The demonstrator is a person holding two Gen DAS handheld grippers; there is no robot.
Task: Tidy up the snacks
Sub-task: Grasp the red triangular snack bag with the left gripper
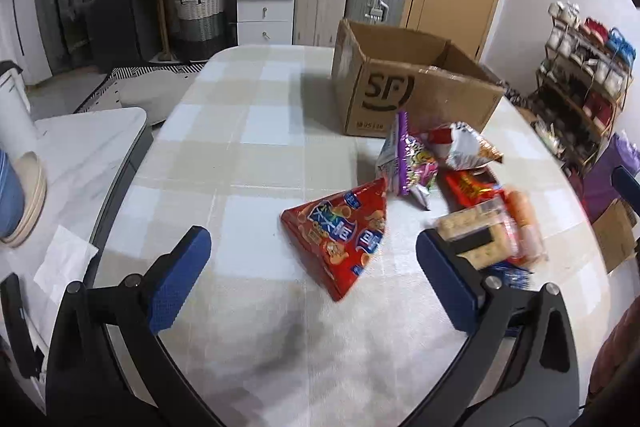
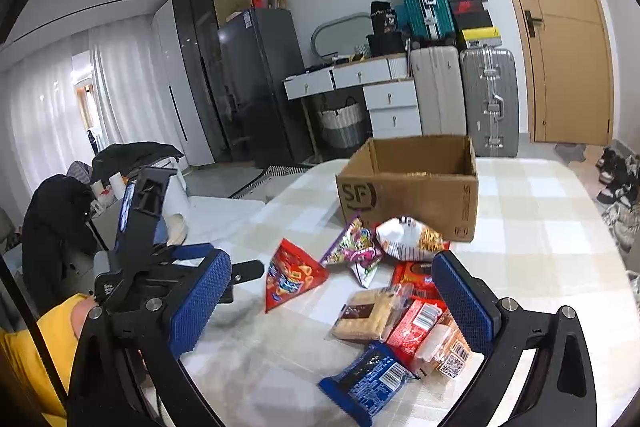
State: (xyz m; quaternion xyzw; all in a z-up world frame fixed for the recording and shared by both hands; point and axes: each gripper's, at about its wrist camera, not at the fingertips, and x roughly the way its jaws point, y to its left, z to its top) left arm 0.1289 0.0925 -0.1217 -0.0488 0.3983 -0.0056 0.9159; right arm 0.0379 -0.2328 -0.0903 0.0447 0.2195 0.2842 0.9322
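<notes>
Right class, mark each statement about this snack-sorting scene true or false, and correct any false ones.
1. The cardboard box stands open at the top. True.
2. The left gripper is clamped on the red triangular snack bag. False: its jaws are open and hold nothing.
3. The snacks lie on the table, outside the box. True.
4. The blue packet sits inside the box. False: it lies on the table near the right gripper.
</notes>
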